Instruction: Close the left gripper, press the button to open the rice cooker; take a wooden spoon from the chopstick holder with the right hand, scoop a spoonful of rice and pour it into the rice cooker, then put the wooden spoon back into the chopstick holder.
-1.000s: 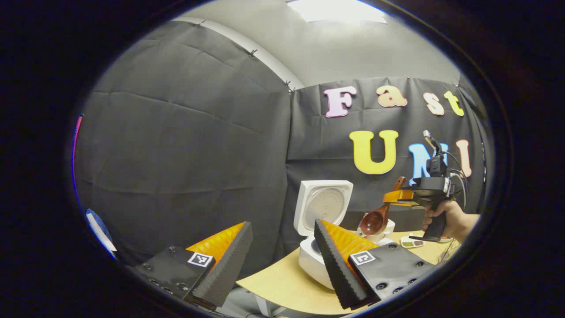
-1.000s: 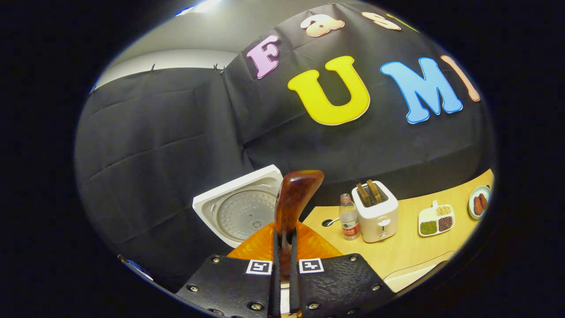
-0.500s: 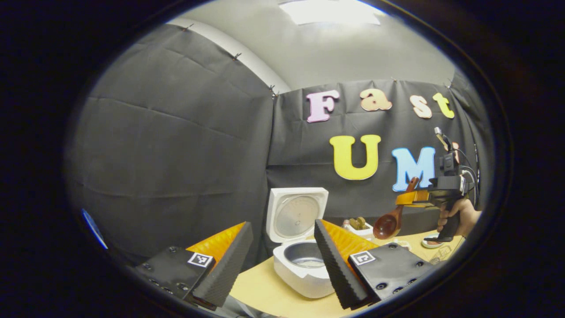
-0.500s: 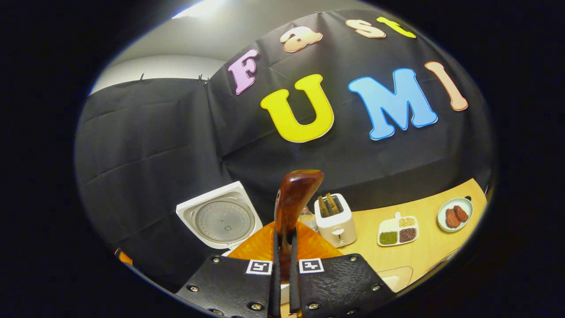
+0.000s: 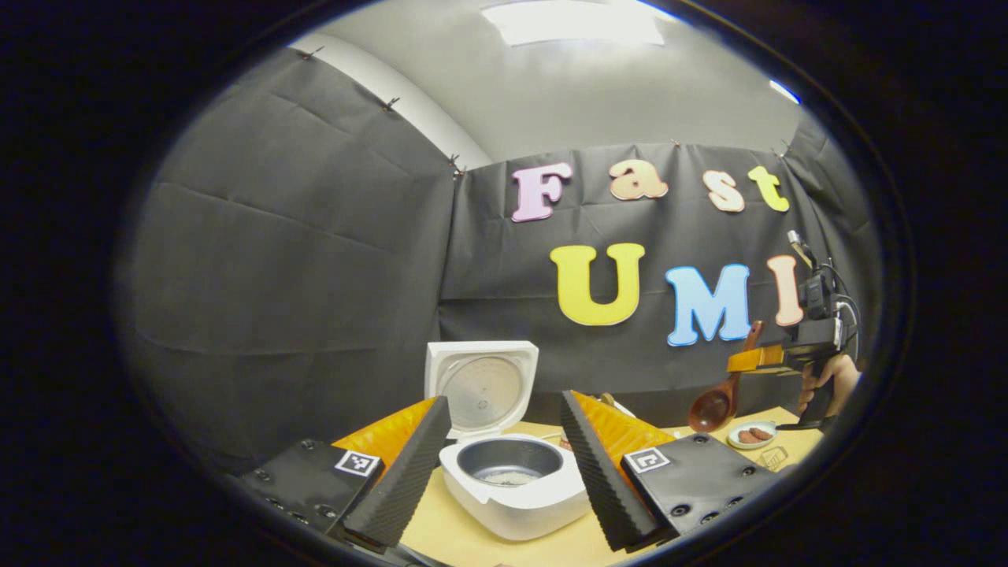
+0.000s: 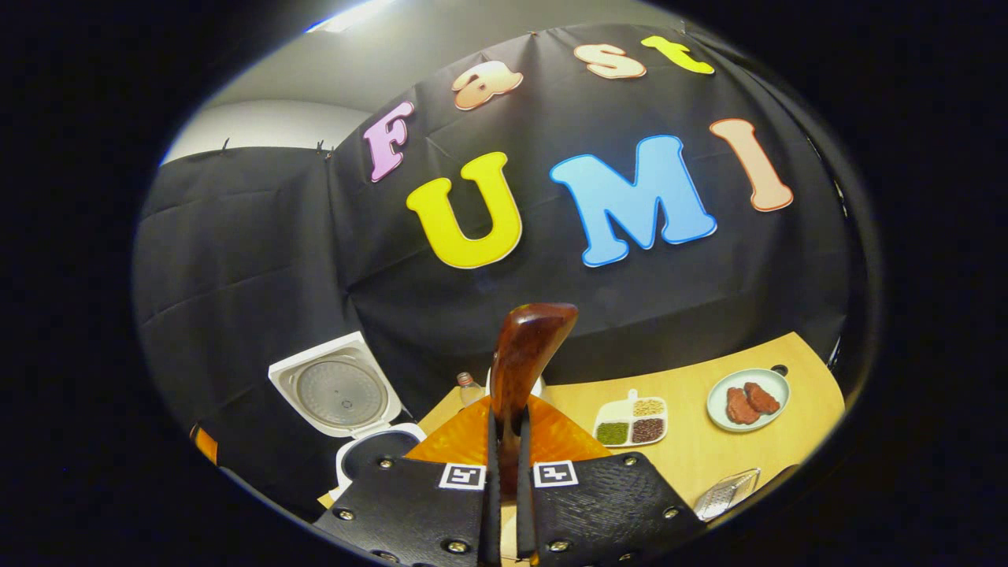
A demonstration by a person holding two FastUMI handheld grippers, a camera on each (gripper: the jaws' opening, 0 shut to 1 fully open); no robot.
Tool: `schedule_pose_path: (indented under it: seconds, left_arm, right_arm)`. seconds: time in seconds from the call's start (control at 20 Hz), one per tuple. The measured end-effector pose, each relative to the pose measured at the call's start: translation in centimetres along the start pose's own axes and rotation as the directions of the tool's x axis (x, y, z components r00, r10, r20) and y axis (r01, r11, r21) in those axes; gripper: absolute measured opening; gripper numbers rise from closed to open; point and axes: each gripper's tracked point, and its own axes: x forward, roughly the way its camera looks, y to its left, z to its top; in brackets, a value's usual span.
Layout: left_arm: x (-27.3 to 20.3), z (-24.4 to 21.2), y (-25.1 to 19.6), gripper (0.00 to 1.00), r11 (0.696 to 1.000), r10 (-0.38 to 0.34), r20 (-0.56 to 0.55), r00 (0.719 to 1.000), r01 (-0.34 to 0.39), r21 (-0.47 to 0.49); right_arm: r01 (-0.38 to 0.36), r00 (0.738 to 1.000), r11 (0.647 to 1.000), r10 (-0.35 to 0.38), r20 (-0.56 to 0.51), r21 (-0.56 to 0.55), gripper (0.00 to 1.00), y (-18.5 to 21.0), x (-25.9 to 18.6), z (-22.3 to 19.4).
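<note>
The white rice cooker [image 5: 512, 480] stands open on the wooden table, lid [image 5: 482, 387] upright, a little rice in its grey pot. My left gripper [image 5: 500, 465] is open, its fingers either side of the cooker and nearer the camera. In the left gripper view the right gripper [image 5: 757, 359] hovers at far right, held by a hand [image 5: 827, 383], with the wooden spoon [image 5: 718, 402] hanging bowl down. In the right gripper view my right gripper [image 6: 504, 480] is shut on the wooden spoon handle [image 6: 526, 354]; the open rice cooker [image 6: 350, 409] sits lower left.
A divided dish of grains [image 6: 631, 420], a plate of brown food [image 6: 746, 400], a water bottle [image 6: 468, 385] and a metal grater [image 6: 726, 493] sit on the wooden table [image 6: 709, 449]. The plate [image 5: 753, 435] shows under the spoon in the left gripper view.
The right gripper has carried the spoon rightward, away from the cooker; the toaster has slipped behind the spoon handle. The left gripper view has swung so the cooker now sits between its fingers.
</note>
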Motion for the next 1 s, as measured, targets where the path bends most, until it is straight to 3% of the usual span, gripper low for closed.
schedule_pose_path:
  seconds: [0.5, 1.0]
  left_arm:
    - [1.2, 1.3, -7.2, 0.96, 0.997, -0.081, 0.018, 0.997, 0.081, 0.000]
    - [1.6, 1.1, -12.5, 0.97, 0.991, -0.132, 0.002, 0.991, 0.132, 0.039]
  right_arm:
    - [0.176, 0.984, 0.984, -0.176, 0.006, 0.025, 0.08, -11.9, -4.4, -0.5]
    - [0.322, 0.946, 0.946, -0.319, -0.063, 0.043, 0.08, -20.7, -6.8, -5.9]
